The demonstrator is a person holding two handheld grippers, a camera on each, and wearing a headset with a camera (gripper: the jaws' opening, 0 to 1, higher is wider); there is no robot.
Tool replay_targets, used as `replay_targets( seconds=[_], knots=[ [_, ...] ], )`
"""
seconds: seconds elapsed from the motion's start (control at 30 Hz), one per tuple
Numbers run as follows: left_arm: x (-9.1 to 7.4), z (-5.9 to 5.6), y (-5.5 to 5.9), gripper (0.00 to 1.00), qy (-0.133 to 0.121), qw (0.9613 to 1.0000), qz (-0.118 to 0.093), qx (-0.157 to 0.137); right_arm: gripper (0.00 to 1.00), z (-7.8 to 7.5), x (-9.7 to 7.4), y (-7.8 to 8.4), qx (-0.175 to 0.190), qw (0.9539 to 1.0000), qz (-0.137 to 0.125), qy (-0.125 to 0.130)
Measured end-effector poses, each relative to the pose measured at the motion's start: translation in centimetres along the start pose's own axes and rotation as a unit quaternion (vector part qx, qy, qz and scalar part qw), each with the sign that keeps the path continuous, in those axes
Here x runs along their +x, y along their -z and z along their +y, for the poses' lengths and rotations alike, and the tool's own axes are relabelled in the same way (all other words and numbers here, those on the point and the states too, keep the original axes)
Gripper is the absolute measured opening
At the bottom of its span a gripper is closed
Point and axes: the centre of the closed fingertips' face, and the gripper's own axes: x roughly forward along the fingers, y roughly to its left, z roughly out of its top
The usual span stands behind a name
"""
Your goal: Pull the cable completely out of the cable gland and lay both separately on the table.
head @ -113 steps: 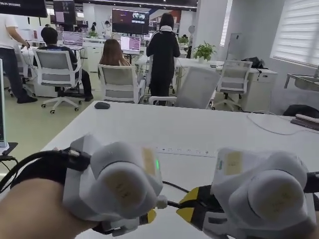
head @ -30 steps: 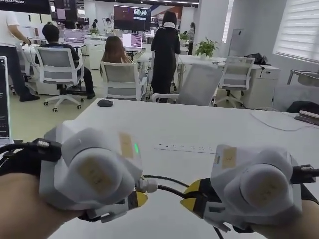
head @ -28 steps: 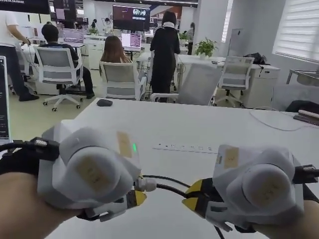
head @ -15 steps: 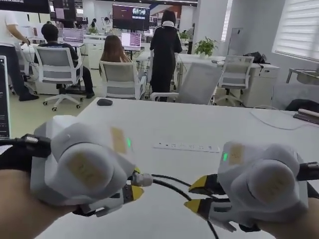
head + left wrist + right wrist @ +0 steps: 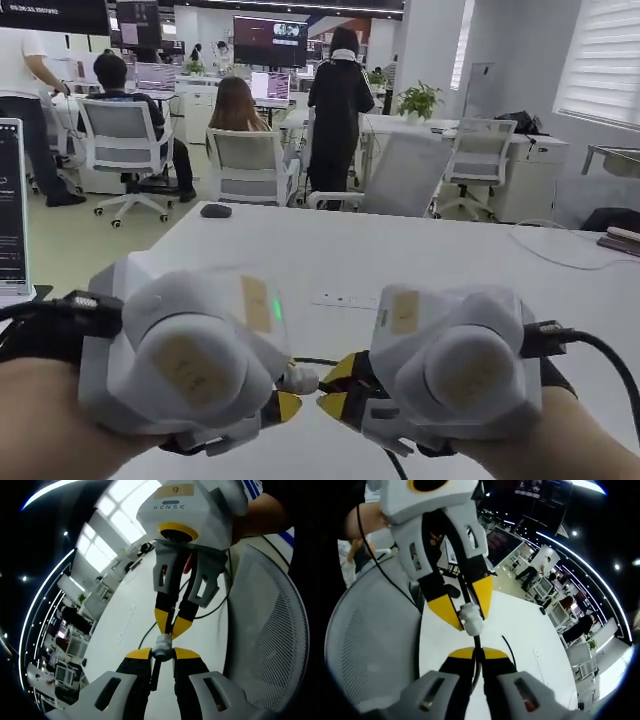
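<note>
The left hand-held gripper [image 5: 291, 397] and the right hand-held gripper [image 5: 335, 387] are held close together, tip to tip, just above the near edge of the white worktop [image 5: 400, 255]. In the left gripper view, the left hand-held gripper [image 5: 161, 654] has its yellow-tipped jaws pinched on the small white cable gland [image 5: 161, 646], which sits right at the jaw ends. The right hand-held gripper [image 5: 170, 625] comes in from above, with its jaws drawn narrow just beside the gland. In the right gripper view, the right hand-held gripper [image 5: 474, 653] is clamped on the thin black cable [image 5: 477, 646]. The cable runs straight up the short stretch into the cable gland [image 5: 471, 619], which is held between the yellow tips of the left hand-held gripper [image 5: 465, 607]. The cable is therefore in the gland, and both are in the air between the two tools, not on the worktop. In the head view the cable gland [image 5: 300, 380] shows as a white knob between the two sets of tips. The cable [image 5: 392, 463] trails down below the right tool, and another arc of it lies on the worktop behind the tips. Farther back on the worktop lie a white power strip [image 5: 345, 300] and a dark mouse [image 5: 215, 211]. Behind the worktop are office chairs [image 5: 245, 160] and people at desks.
</note>
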Motion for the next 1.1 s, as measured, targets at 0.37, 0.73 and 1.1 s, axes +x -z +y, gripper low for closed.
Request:
replay_targets(
  seconds=[0.37,0.73,1.1],
  knots=[
    [0.0,0.7,-0.6,0.17,-0.001,0.9999,-0.012,-0.004,0.03,-1.5,-0.9,2.7,0.007,0.9996,0.023,0.016],
    [0.1,1.5,0.0,0.17,-0.013,0.9998,-0.011,-0.008,0.02,-5.8,-2.4,7.2,0.023,0.9969,0.058,0.048],
    [2.2,0.8,1.6,0.17,-0.004,0.9996,-0.002,-0.029,0.02,-18.5,-0.7,14.8,0.07,0.9869,0.098,0.107]
  ],
)
